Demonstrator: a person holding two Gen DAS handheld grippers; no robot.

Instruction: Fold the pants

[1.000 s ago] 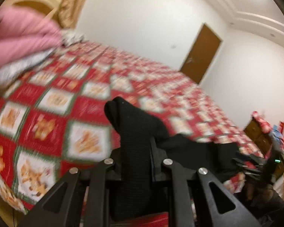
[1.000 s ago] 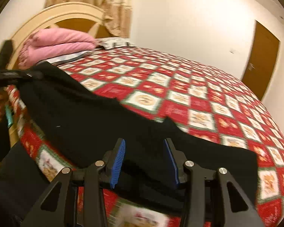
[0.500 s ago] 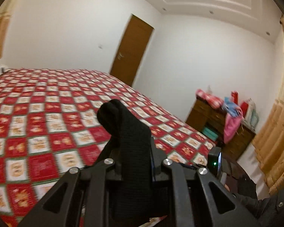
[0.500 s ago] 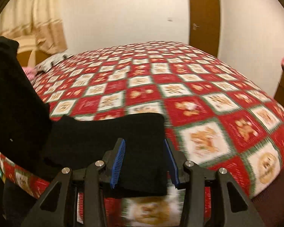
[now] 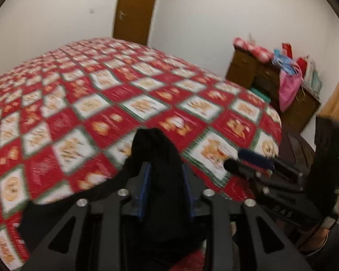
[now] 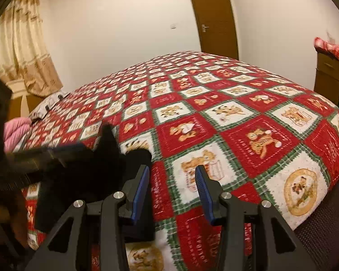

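The black pants [image 5: 157,158] are bunched between the blue pads of my left gripper [image 5: 166,171], which is shut on them above the near edge of the bed. In the right wrist view the pants [image 6: 88,171] lie at the left on the bedspread, with the left gripper [image 6: 63,151] blurred over them. My right gripper [image 6: 173,176] is open and empty, just right of the pants, over the quilt. It shows in the left wrist view [image 5: 248,160] at the right.
The bed wears a red, white and green patchwork quilt [image 6: 237,117]. A wooden dresser [image 5: 271,83] piled with clothes stands at the right. A brown door [image 6: 212,15] is behind the bed. Pink bedding [image 6: 15,128] and curtains [image 6: 22,52] are at the left.
My left gripper has swung right with the pants held, folding them toward the right gripper. My right gripper has let go of the pants and now stands open beside them.
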